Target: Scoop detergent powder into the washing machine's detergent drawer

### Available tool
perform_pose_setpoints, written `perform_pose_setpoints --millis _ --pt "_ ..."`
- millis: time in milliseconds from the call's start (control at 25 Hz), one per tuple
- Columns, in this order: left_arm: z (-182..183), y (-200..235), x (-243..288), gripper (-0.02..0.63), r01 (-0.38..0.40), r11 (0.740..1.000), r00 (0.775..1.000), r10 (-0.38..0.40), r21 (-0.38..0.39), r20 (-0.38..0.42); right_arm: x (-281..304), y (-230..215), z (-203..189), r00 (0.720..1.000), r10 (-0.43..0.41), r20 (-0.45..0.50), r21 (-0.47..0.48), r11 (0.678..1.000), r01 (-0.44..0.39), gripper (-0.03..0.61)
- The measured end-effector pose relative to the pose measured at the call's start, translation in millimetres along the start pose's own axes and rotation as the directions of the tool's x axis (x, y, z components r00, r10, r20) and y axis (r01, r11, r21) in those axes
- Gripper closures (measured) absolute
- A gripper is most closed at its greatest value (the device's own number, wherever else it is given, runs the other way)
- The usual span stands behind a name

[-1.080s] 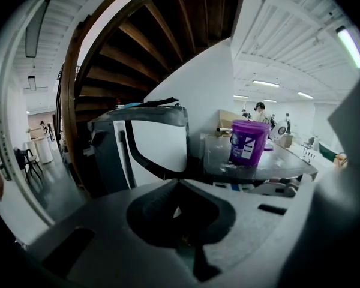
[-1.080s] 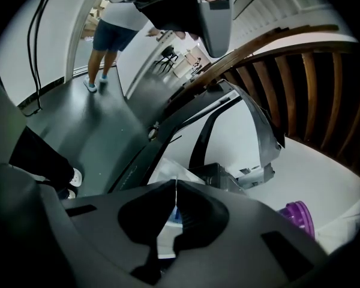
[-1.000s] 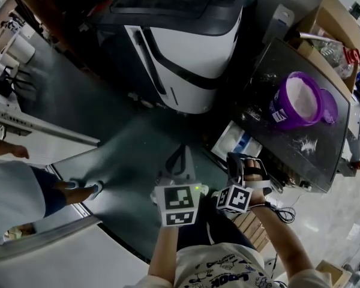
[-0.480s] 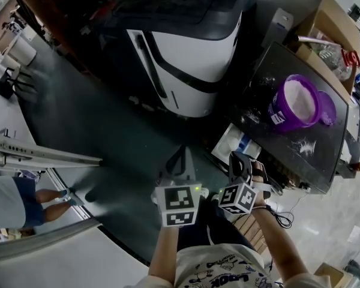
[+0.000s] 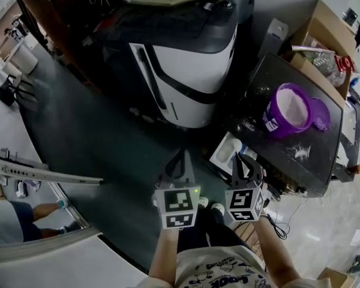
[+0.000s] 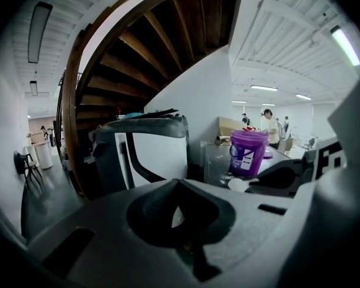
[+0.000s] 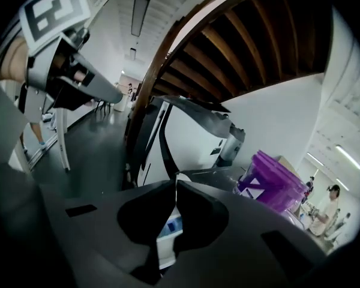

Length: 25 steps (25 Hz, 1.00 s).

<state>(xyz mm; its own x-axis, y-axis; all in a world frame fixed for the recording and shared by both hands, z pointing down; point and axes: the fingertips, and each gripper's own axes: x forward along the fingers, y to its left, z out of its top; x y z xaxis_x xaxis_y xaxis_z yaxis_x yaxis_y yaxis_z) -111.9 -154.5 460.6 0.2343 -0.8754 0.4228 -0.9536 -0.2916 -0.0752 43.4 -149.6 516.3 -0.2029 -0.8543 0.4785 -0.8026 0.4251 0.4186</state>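
Observation:
The white washing machine [image 5: 186,65] with a dark top stands ahead of me; I cannot make out its drawer. An open purple tub [image 5: 285,110] of white powder sits on the dark table [image 5: 300,161] to the right, its lid [image 5: 320,114] beside it. My left gripper [image 5: 181,156] is shut and holds nothing, level with the machine's front [image 6: 150,155]. My right gripper [image 5: 245,161] is shut on the thin handle of a small white scoop [image 5: 236,143], whose bowl [image 6: 237,185] sticks out past the tips. The tub [image 7: 273,188] lies ahead and right of it.
A white and blue box [image 5: 223,155] sits low beside the table, under the right gripper. Spilt powder [image 5: 301,152] marks the tabletop. A cardboard box [image 5: 324,47] of clutter stands behind the table. A wooden staircase [image 6: 138,59] rises over the machine. A person's legs [image 5: 45,212] show far left.
Both grippers have edged forward and the right one has swung upright. The person at the left has walked mostly out of view. The view has shifted, so machine and tub sit lower.

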Motion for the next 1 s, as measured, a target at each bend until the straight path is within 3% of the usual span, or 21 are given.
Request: perform_pose_setpoints --millis 400,1000 --pt "36.3 1.7 -10.3 0.612 -0.006 1.0 0.997 0.005 0.008 0.077 -38.2 -40.5 60.5 0.984 -0.095 0.151 0.206 0.976 0.063 0.56" --pt "98.7 -3.1 -24.0 0.612 -0.015 0.999 0.978 0.008 0.034 0.208 -80.7 -93.8 125.7 0.925 -0.208 0.319 0.34 0.936 0.093 0.56"
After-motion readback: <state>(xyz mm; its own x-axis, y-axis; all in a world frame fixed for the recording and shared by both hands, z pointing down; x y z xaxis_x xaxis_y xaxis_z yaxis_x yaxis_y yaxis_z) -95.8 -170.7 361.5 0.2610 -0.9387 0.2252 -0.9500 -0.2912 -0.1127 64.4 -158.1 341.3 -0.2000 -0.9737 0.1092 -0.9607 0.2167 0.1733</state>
